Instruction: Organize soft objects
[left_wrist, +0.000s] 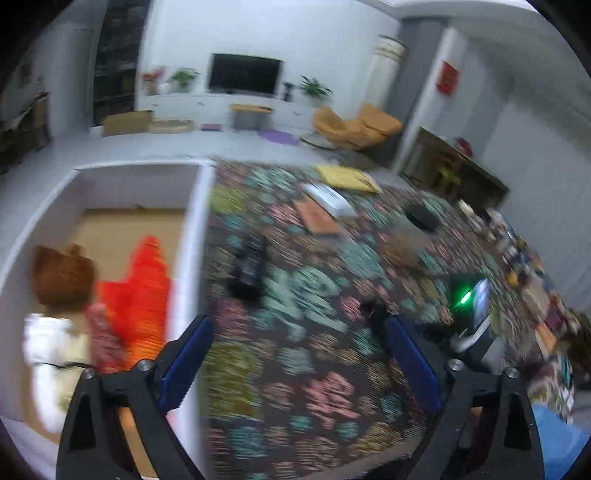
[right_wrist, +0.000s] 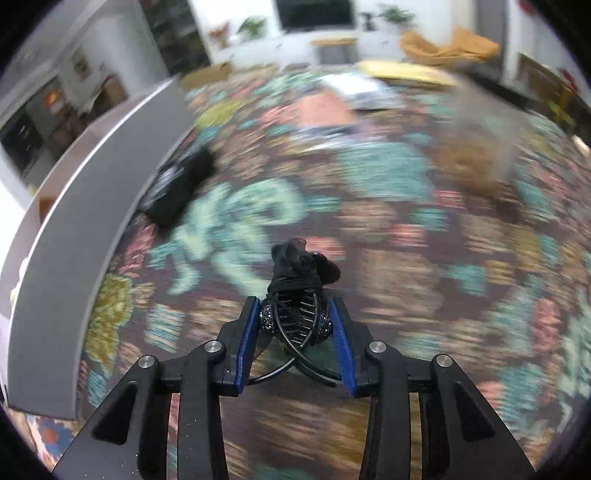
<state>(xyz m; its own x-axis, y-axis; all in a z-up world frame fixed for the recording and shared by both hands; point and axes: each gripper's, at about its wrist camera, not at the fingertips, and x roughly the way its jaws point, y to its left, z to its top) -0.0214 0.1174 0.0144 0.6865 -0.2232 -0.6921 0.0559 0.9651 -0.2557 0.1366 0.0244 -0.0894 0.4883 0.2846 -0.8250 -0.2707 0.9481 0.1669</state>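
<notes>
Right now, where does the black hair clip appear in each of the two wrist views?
Left wrist view: a small dark blurred shape low and right of centre, near the right tongs' green light; probably the hair clip.
Right wrist view: the black hair clip sits low in the centre, pinched between the right tongs.
Shared landmark: the white box wall on the left of the floral cloth.

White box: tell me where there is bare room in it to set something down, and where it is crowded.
The white box has bare cardboard floor at its far end, bordered by the back wall and the brown plush item. The near half is crowded: orange-red fabric along the right wall, white and patterned pieces beside it.
</notes>
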